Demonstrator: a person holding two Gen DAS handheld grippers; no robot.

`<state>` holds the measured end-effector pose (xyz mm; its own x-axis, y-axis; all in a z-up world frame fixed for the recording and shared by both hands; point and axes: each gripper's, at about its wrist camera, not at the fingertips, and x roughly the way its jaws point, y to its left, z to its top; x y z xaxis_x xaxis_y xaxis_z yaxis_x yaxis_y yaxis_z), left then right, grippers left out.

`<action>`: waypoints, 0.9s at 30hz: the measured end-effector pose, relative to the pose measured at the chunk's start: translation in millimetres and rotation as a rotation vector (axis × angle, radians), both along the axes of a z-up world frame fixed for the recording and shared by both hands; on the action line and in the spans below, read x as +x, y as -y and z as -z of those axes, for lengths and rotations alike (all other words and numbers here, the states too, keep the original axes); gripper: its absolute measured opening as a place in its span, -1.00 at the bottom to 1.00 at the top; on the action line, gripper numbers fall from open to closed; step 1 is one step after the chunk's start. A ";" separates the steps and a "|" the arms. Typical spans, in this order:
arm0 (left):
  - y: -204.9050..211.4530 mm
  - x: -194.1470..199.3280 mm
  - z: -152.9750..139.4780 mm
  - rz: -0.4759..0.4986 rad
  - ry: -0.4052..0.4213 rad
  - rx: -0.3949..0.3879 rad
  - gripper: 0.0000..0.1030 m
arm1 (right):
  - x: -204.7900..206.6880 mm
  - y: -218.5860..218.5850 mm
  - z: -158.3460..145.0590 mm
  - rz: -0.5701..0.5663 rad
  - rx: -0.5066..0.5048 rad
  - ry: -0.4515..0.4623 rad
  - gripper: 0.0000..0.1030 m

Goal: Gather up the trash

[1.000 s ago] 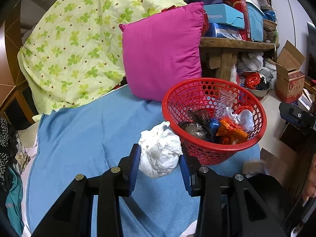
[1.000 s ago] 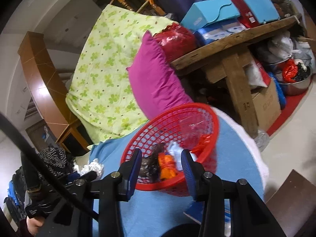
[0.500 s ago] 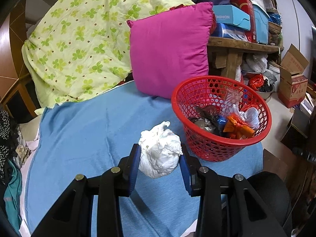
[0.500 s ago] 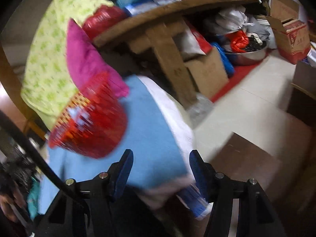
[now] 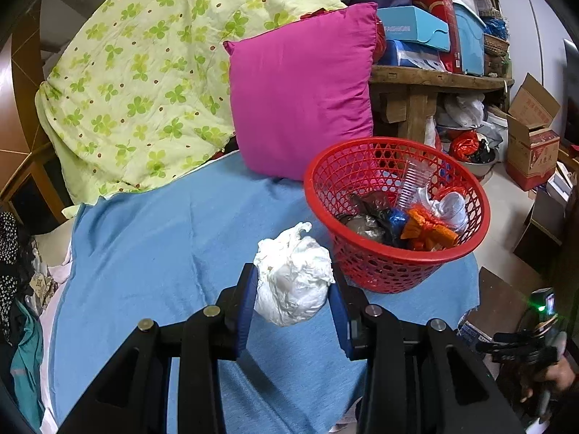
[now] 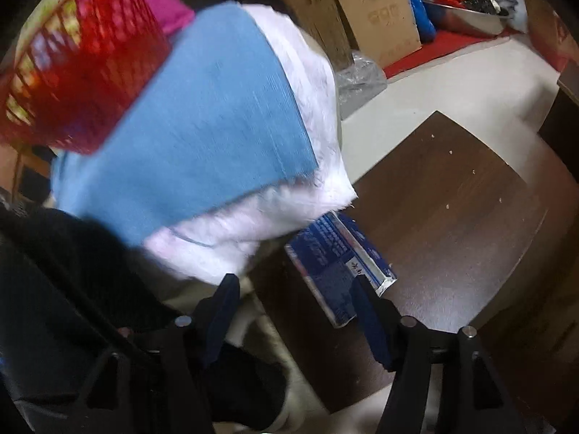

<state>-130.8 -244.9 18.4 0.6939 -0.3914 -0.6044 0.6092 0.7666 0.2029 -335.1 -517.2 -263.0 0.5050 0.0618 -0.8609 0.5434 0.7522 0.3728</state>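
Blue cloth point(image 5: 152, 249) spreads over the bed with the red basket point(image 5: 380, 267) of trash on its right edge, and the left gripper point(image 5: 293, 289) holds the white crumpled bag point(image 5: 293, 282) clamped just beside the basket's near wall: lift it clear of the rim before letting go. Down on the floor, the right gripper point(image 6: 293, 307), jaws just opening and empty, nears the flat blue packet point(image 6: 336, 264), whose long axis runs from up-left to down-right; best to straddle its narrow width.

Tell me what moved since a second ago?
The right gripper swung down from the red basket toward a blue packet on the floor, its jaws just opening, nothing gripped yet. The left gripper stayed put, still squeezing the white crumpled bag beside the basket.
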 end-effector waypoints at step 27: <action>-9.8 4.4 -2.6 -0.014 -0.008 -0.015 -0.22 | 1.8 12.1 40.5 -0.032 -0.116 -0.088 -0.56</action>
